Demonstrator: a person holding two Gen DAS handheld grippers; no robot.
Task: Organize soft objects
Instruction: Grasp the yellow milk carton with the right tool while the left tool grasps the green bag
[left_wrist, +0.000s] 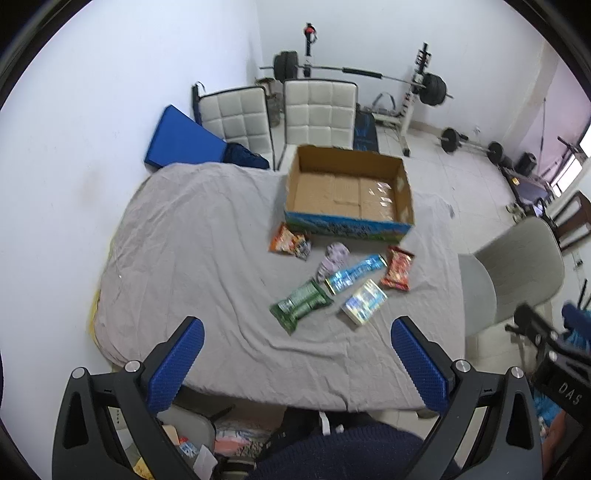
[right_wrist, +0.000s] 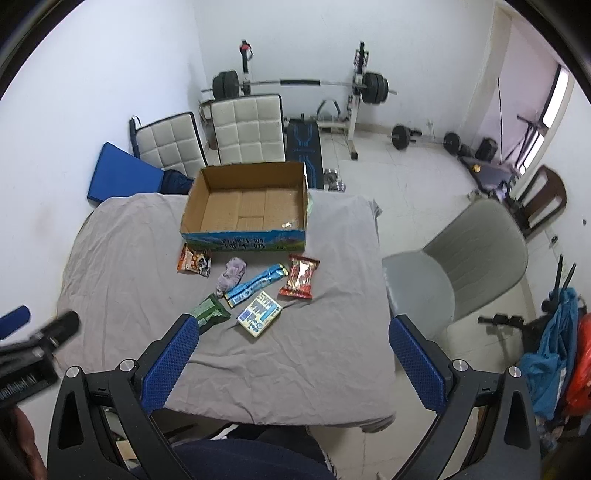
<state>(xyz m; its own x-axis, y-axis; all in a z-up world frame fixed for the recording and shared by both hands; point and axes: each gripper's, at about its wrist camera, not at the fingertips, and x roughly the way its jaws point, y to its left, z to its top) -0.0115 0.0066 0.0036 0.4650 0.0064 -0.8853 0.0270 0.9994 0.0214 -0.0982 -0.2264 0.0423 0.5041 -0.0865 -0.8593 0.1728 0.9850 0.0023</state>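
An open, empty cardboard box (left_wrist: 349, 190) (right_wrist: 247, 206) stands at the far side of a grey-clothed table (left_wrist: 192, 258) (right_wrist: 122, 266). In front of it lie several soft packets: an orange snack bag (left_wrist: 290, 242) (right_wrist: 194, 260), a pale purple bundle (left_wrist: 334, 258) (right_wrist: 232, 275), a blue packet (left_wrist: 356, 273) (right_wrist: 256, 282), a red packet (left_wrist: 398, 267) (right_wrist: 300, 277), a green packet (left_wrist: 301, 301) (right_wrist: 208, 312) and a flat blue-white pack (left_wrist: 364, 301) (right_wrist: 259, 313). My left gripper (left_wrist: 297, 365) and right gripper (right_wrist: 291, 362) are open and empty, held above the table's near edge.
Two white padded chairs (left_wrist: 317, 112) (right_wrist: 247, 127) stand behind the table, a grey chair (left_wrist: 513, 275) (right_wrist: 461, 266) to its right. A blue mat (left_wrist: 184, 142) leans on the left wall. A barbell rack (right_wrist: 303, 83) and weights stand at the back.
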